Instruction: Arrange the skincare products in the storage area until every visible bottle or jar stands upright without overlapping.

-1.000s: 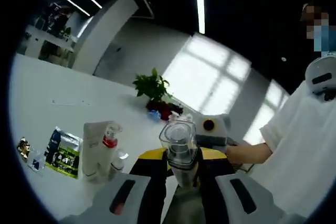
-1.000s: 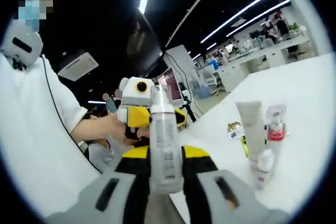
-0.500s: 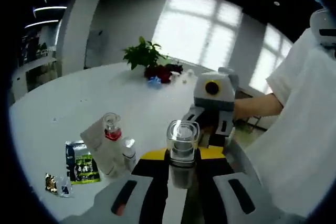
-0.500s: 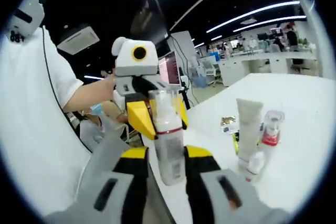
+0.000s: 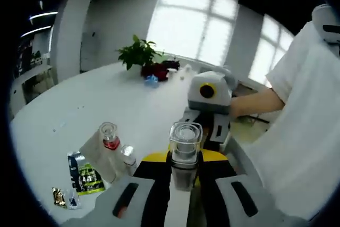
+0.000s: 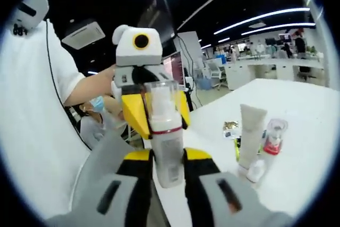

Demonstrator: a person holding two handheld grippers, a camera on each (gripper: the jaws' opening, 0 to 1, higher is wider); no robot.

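Both tongs clamp one pump bottle (image 6: 166,131) from opposite sides, the left gripper (image 5: 185,171) and the right gripper (image 6: 168,169) facing each other, probably to steady it upright over the table (image 5: 85,110). Beyond stand a tube (image 6: 248,136), a red-collared bottle (image 6: 273,137) and a small bottle (image 6: 256,170), already upright, close together.

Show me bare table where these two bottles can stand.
Open white table stretches from the plant down to the tube. More lies beyond the red-capped bottle. It is crowded around the tube, red-capped bottle, small white bottle and sachets.
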